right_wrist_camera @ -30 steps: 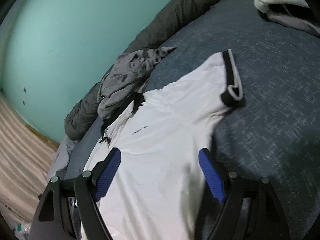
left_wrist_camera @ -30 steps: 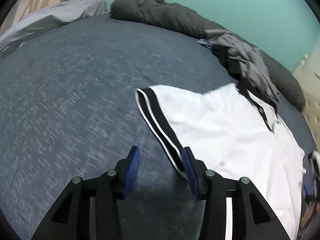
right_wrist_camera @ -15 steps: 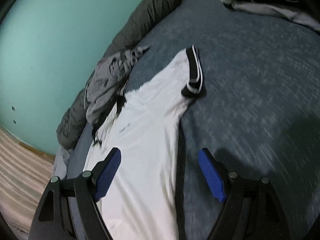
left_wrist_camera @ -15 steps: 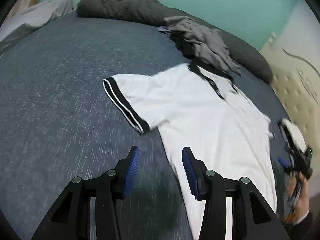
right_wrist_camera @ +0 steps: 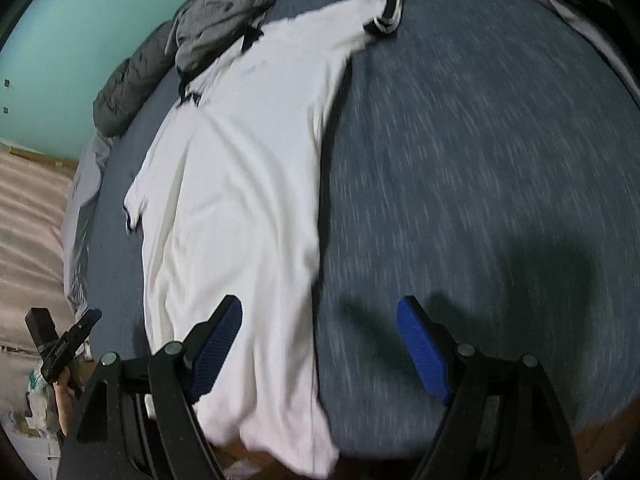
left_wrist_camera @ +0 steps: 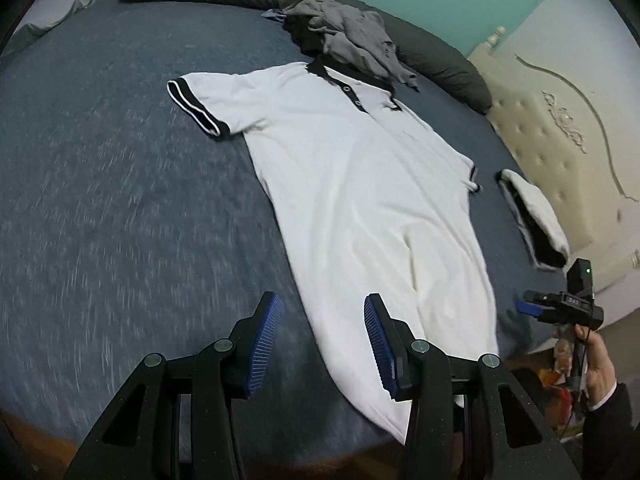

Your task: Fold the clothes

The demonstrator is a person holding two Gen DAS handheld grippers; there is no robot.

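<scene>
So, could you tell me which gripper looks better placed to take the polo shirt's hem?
Probably the left gripper: its open jaws straddle the side edge of the white polo shirt by the hem. The right gripper gapes partly over bare bedsheet.

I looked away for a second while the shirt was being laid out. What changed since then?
Both grippers, left gripper and right gripper, pulled back from the white polo shirt toward its hem, so far more of it shows. Neither gripped anything; both stayed open. The shirt stayed flat on the bed.

A white polo shirt with black-trimmed collar and sleeves lies spread flat, face up. Its collar points toward one o'clock on the blue bed.
</scene>
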